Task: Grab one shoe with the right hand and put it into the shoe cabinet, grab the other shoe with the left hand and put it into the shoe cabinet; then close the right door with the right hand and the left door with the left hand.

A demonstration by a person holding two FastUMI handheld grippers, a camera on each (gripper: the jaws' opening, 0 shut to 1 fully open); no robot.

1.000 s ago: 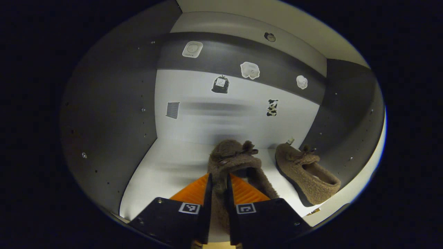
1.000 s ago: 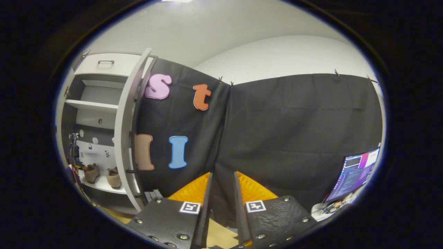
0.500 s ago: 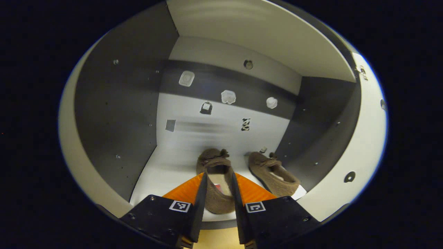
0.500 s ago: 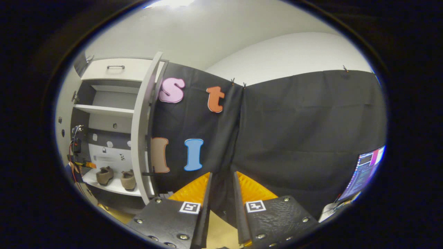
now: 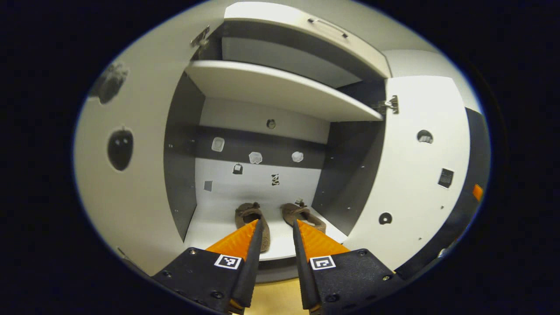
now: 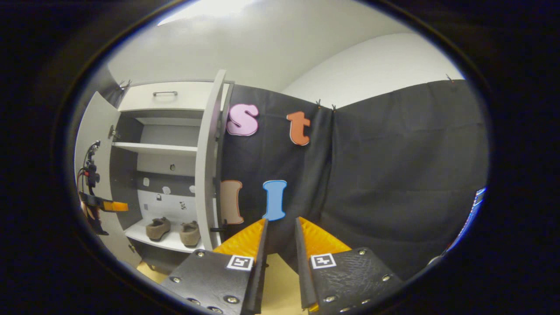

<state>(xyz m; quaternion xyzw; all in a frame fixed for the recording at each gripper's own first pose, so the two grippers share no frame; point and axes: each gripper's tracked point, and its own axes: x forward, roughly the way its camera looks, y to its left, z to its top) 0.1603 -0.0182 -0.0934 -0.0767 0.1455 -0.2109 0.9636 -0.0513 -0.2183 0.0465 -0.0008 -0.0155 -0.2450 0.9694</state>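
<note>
Backed out, left gripper [image 5: 277, 227] jaws apart, empty; both shoes [image 5: 250, 216] shelved, doors [image 5: 411, 175] open.

Small stickers [image 5: 255, 157] dot the back panel behind the lower compartment, some on a dark band, some on the pale area beneath. Black cloth [image 6: 385, 175] hangs as the booth's wall, pinned along its top edge beneath a white wall [image 6: 372, 70]. A sliver of lit monitor [image 6: 474, 205] glows at far right. The floor [image 6: 280, 284] is pale wood.
</note>
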